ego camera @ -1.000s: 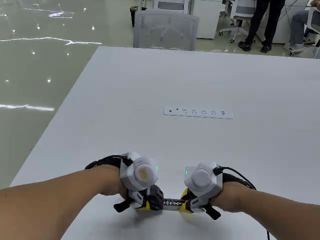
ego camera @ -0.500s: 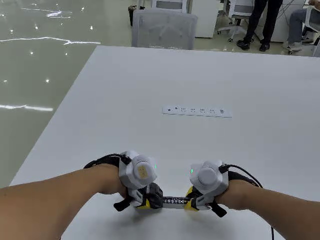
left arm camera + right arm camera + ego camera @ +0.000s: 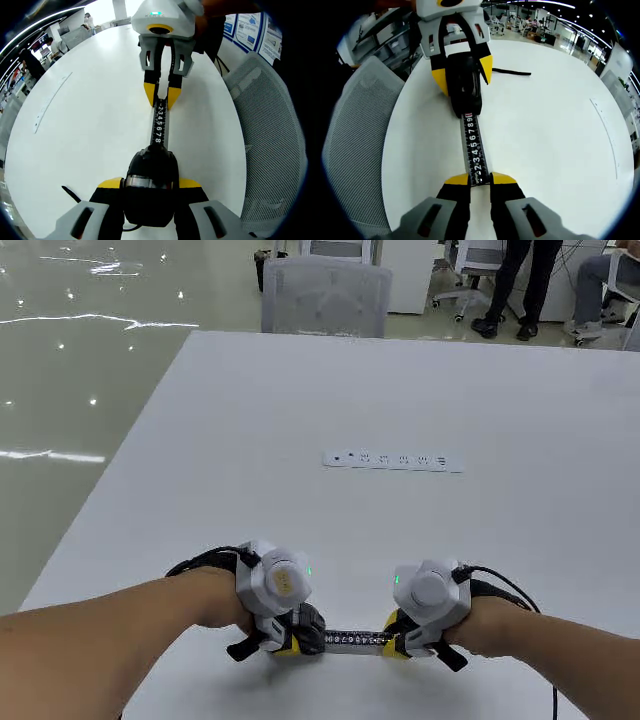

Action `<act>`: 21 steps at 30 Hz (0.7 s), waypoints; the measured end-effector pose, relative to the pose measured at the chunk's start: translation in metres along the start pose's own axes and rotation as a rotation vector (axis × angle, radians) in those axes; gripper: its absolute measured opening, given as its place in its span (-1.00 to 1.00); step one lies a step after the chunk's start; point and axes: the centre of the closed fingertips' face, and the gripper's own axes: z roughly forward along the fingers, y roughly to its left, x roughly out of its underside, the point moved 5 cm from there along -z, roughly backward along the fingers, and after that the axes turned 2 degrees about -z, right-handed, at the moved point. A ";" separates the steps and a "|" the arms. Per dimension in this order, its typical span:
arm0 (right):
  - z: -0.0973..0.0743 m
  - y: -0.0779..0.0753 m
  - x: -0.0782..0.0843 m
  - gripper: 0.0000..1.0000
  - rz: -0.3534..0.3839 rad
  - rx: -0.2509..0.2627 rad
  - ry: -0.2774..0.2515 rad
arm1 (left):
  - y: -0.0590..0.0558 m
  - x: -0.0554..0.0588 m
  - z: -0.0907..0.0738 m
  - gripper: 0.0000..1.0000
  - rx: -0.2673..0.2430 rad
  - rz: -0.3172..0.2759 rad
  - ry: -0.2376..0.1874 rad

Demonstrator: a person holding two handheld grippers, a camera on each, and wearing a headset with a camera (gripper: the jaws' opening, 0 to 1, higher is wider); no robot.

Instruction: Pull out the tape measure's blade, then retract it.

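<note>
Blade (image 3: 471, 142) out longer vs 0.5 s ago, digits 2-9 legible. R claw (image 3: 480, 178) pinches its tip; L claw (image 3: 292, 641) clamps tape measure case (image 3: 150, 177), lower centre, over bench (image 3: 400, 390).

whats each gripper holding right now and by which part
Left gripper: the tape measure's black case, clamped by its sides between the tongs. Right gripper: the blade, pinched at its tip end.

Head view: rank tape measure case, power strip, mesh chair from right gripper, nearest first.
1. Tape measure case, left of the right gripper, at the blade's other end.
2. Power strip, ahead, on the table.
3. Mesh chair, beyond its far edge.
</note>
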 end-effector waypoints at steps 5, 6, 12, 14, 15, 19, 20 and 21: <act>-0.004 -0.001 0.006 -0.75 0.003 0.005 0.003 | 0.000 0.000 0.000 -0.30 0.001 -0.001 0.000; -0.004 -0.002 0.008 -0.75 0.005 0.006 0.003 | 0.000 0.000 0.000 -0.30 0.001 -0.002 -0.001; -0.007 -0.002 0.012 -0.75 0.008 0.008 0.005 | 0.000 0.000 0.001 -0.30 0.000 -0.003 -0.001; -0.007 -0.002 0.012 -0.75 0.008 0.009 0.004 | 0.000 0.000 0.001 -0.30 0.000 -0.003 -0.001; -0.007 -0.002 0.013 -0.75 0.008 0.009 0.004 | 0.000 0.000 0.001 -0.30 0.000 -0.003 -0.001; -0.011 -0.003 0.019 -0.75 0.004 0.011 0.011 | 0.000 0.000 0.001 -0.30 -0.002 -0.005 -0.002; -0.011 -0.003 0.021 -0.75 0.006 0.012 0.011 | 0.000 0.000 0.001 -0.30 -0.002 -0.005 -0.003; -0.012 -0.003 0.021 -0.75 0.007 0.013 0.011 | 0.000 0.000 0.001 -0.30 -0.003 -0.006 -0.003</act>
